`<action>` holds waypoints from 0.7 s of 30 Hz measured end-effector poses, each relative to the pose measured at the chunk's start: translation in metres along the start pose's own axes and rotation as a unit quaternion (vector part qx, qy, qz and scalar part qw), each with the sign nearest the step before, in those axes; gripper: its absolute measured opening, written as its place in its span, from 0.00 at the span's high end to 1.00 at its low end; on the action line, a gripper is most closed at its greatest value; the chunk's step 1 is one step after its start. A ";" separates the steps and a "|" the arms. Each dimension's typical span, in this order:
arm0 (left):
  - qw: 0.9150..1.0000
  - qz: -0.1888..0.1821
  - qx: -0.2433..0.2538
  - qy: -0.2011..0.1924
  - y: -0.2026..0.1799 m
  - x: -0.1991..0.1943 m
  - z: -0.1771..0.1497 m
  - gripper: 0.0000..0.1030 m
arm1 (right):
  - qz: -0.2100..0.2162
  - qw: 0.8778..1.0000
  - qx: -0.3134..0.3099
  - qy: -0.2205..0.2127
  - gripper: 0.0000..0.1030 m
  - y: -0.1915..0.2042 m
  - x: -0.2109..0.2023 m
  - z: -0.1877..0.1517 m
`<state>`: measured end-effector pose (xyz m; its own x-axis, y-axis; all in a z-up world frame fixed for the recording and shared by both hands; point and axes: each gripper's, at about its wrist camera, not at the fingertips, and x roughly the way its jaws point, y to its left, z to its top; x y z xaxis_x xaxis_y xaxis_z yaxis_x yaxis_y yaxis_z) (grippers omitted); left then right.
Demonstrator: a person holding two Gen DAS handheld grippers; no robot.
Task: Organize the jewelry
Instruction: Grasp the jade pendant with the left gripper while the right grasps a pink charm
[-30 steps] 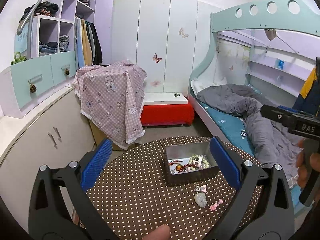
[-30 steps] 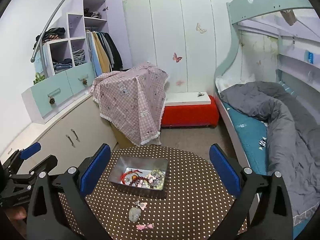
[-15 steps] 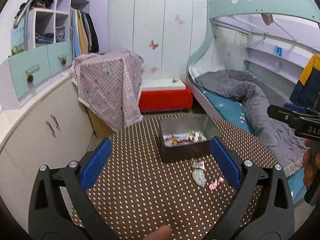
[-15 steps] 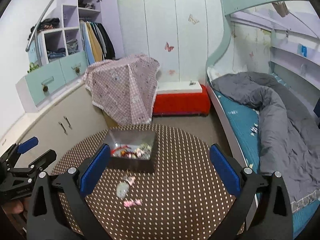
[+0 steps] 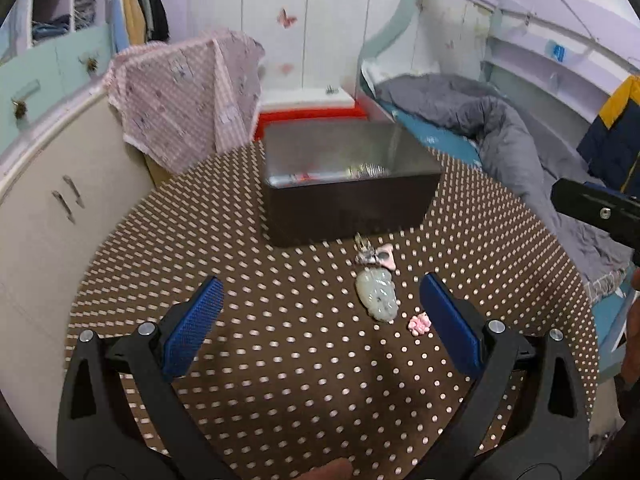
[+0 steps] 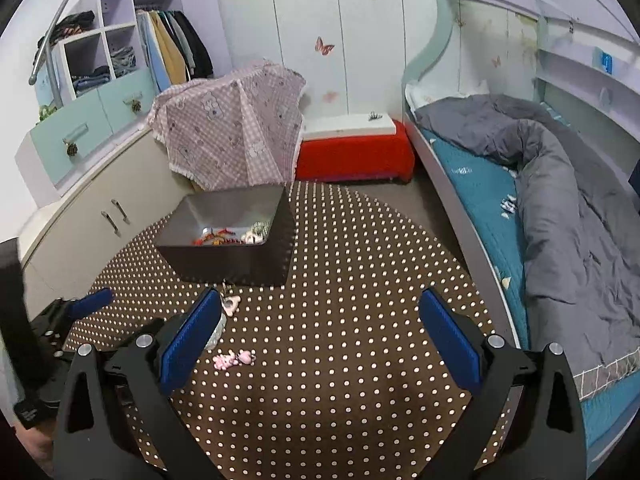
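A dark metal box (image 5: 344,184) (image 6: 232,240) with jewelry inside stands on a round brown polka-dot table (image 5: 240,360) (image 6: 360,340). In front of it lie a pale green jade pendant (image 5: 377,294), a pink and silver charm (image 5: 376,254) (image 6: 230,303) and a small pink bead piece (image 5: 419,323) (image 6: 234,359). My left gripper (image 5: 320,312) is open and empty, low over the table, the pendant between its fingers nearer the right one. My right gripper (image 6: 320,328) is open and empty; its left finger (image 6: 192,332) partly hides the pendant.
A bunk bed with a grey duvet (image 6: 560,200) runs along the right. A red bench (image 6: 352,152) and a pink cloth-covered object (image 6: 232,128) stand behind the table. White cabinets (image 5: 48,208) line the left.
Both grippers have moved down and forward toward the table. The box and the loose pieces now look larger and closer. Both stay open.
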<state>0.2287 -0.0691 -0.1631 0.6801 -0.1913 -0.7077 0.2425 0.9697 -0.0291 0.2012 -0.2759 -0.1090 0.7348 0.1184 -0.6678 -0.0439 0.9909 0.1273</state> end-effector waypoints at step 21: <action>0.997 -0.055 0.005 0.051 0.009 0.038 -0.016 0.73 | 0.017 0.998 -0.030 0.061 0.08 0.014 0.063 -0.017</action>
<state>0.2451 -0.0655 -0.2014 0.5758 -0.2797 -0.7682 0.3188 0.9421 -0.1041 0.2356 -0.2538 -0.1614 0.6438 0.1559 -0.7492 -0.1103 0.9877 0.1108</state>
